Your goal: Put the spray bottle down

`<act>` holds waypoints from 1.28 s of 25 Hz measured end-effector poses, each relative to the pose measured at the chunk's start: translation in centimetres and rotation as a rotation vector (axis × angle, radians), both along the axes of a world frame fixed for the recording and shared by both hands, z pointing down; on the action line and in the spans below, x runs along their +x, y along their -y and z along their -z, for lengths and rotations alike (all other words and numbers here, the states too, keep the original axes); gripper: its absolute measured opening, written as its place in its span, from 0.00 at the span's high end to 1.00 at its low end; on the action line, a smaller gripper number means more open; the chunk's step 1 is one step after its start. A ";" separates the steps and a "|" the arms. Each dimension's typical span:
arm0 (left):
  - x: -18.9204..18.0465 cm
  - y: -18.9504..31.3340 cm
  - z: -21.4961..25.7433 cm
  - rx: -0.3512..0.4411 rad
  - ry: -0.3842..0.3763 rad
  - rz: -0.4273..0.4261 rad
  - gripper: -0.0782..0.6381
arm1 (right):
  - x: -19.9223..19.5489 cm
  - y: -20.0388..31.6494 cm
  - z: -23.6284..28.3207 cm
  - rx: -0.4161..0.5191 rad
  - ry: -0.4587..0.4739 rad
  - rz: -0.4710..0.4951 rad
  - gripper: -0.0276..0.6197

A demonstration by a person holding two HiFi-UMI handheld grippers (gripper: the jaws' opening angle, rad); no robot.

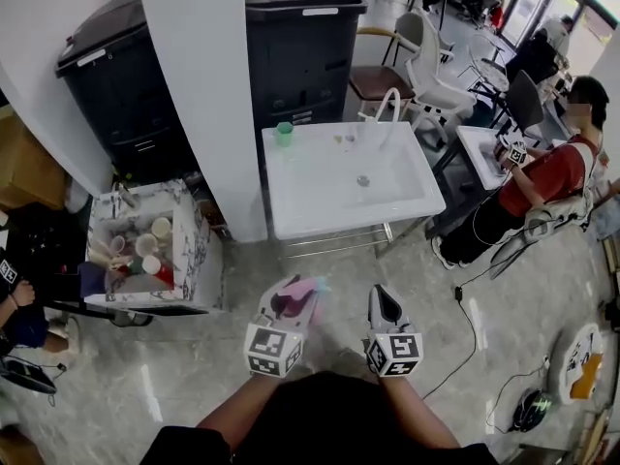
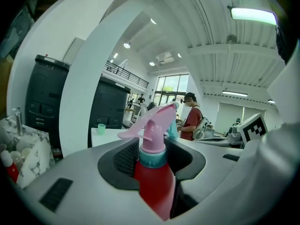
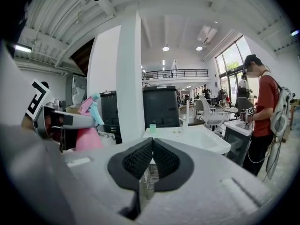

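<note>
Now, left gripper (image 1: 289,316): jaws about half apart, the ribbed pads clamped on the spray bottle (image 2: 154,186) around its teal collar (image 2: 152,159) and the top of the red body.
Spray bottle: upright in that grip, held up in the air with the floor (image 1: 194,376) beneath, pink trigger head (image 2: 151,123) pointing forward; not on any surface yet.
Right gripper (image 3: 151,149): jaws pressed together with nothing between them, just beside the left one.
Nearest landing spot: the white basin (image 1: 283,216) ahead, apart from both grippers, between the white pillar (image 1: 208,95) and a seated person in red (image 1: 542,177).
Risk, slip: the hold is high on the neck, so most of the body probably hangs below the pads. A jolt could let it slide or swing.
Risk, early release: opening before the base meets a surface would drop it onto the floor.
Risk, toppling: the bowl of the basin looks sloped. A bottle set there, or right at the rim, could tip over.
Risk, collision: the green cup (image 1: 284,133) and faucet (image 1: 387,105) stand at the basin's far edge, and a long reach could knock them.
Risk, no backup: with the right gripper closed, it cannot steady the bottle quickly.
Risk, left side: the box of cups (image 1: 199,250) is cluttered and a poor place to set down.
</note>
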State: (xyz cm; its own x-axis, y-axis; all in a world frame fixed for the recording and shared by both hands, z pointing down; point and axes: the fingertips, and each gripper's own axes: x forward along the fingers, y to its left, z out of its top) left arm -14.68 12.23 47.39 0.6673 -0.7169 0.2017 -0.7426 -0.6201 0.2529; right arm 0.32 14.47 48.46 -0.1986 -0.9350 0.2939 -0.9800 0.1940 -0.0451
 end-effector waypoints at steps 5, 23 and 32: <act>-0.3 2.0 -0.3 0.006 0.004 -0.008 0.65 | -0.7 1.8 -0.3 -0.002 0.007 -0.005 0.96; 0.2 16.5 -1.6 0.004 0.058 0.103 0.65 | -2.5 19.4 -3.0 -0.014 0.098 0.170 0.96; 5.1 27.5 -3.9 -0.040 0.080 0.130 0.65 | 2.3 32.0 -2.8 -0.022 0.095 0.193 0.96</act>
State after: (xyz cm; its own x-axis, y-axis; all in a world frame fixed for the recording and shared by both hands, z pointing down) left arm -9.55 -15.28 51.26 0.5504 -0.7863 0.2808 -0.8345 -0.5084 0.2123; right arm 2.67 -17.51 51.26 -0.4014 -0.8704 0.2852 -0.9158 0.3757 -0.1422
